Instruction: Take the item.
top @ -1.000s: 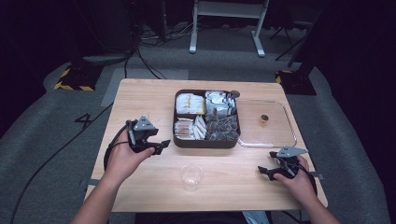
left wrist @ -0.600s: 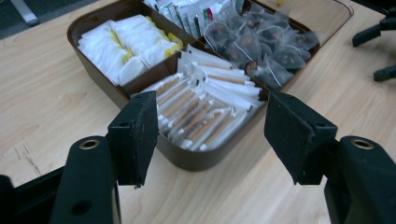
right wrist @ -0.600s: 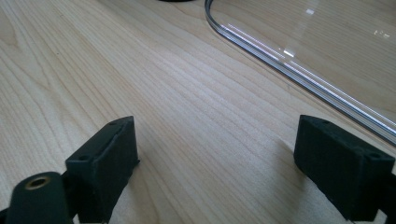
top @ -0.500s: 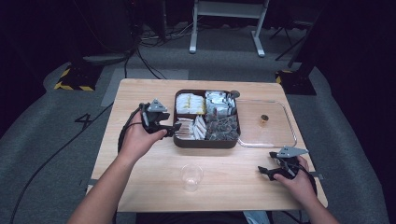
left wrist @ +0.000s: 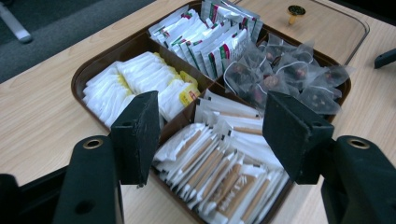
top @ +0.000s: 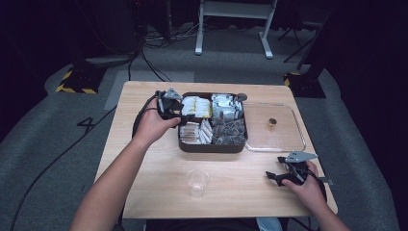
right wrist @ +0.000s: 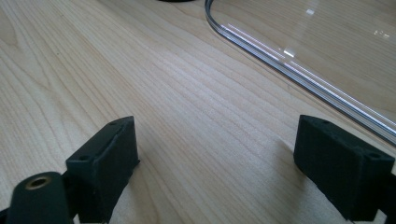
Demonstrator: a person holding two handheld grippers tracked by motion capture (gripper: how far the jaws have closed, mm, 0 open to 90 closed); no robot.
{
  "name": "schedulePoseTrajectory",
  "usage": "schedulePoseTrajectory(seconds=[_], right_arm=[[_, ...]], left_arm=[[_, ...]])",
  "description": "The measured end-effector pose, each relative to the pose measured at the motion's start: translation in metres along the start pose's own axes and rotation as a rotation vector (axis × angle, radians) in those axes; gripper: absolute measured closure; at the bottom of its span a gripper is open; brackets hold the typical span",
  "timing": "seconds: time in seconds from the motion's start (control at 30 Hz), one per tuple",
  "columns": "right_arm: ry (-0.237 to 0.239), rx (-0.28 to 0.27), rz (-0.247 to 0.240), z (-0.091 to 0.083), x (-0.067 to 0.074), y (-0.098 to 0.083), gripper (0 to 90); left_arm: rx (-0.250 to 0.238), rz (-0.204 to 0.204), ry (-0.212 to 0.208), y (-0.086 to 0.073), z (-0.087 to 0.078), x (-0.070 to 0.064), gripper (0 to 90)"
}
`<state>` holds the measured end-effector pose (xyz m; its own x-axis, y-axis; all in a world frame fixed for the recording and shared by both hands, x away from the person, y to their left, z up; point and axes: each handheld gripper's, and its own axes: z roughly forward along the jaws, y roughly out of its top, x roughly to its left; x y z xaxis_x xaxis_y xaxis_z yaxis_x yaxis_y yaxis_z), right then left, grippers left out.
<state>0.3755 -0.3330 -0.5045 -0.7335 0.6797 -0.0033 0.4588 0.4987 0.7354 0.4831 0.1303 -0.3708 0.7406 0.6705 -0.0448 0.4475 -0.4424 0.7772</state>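
Sachets (left wrist: 219, 172) in tray (left wrist: 81, 77), print unreadable

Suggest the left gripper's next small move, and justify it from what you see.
Probably lower the left gripper into the tray onto one sachet: its fingers stand open and empty above the sachet compartments, and the cup is empty.

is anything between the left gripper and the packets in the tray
Nothing visible. The left gripper hangs open right over the brown tray, its clear lid lying off to the side, so the packets sit uncovered below the jaws.
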Motion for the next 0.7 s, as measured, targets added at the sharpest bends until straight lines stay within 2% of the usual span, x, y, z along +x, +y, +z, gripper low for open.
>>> schedulePoseTrajectory(seconds=[0.17,0.27,0.57,0.7], right_arm=[[0.001,0.000,0.001,0.000,0.000,0.000,13.6],[0.001,0.000,0.001,0.000,0.000,0.000,13.7],[0.001,-0.001,-0.001,0.000,0.000,0.000,14.5],[0.003,-0.002,-0.002,0.000,0.000,0.000,14.7]], left_arm=[[0.007,0.009,-0.004,0.006,0.012,0.004,37.8],[0.006,-0.004,-0.017,0.012,0.023,0.008,38.6],[0.034,0.005,-0.006,0.024,0.049,0.015,43.6],[0.043,-0.013,-0.013,0.025,0.061,0.018,46.2]])
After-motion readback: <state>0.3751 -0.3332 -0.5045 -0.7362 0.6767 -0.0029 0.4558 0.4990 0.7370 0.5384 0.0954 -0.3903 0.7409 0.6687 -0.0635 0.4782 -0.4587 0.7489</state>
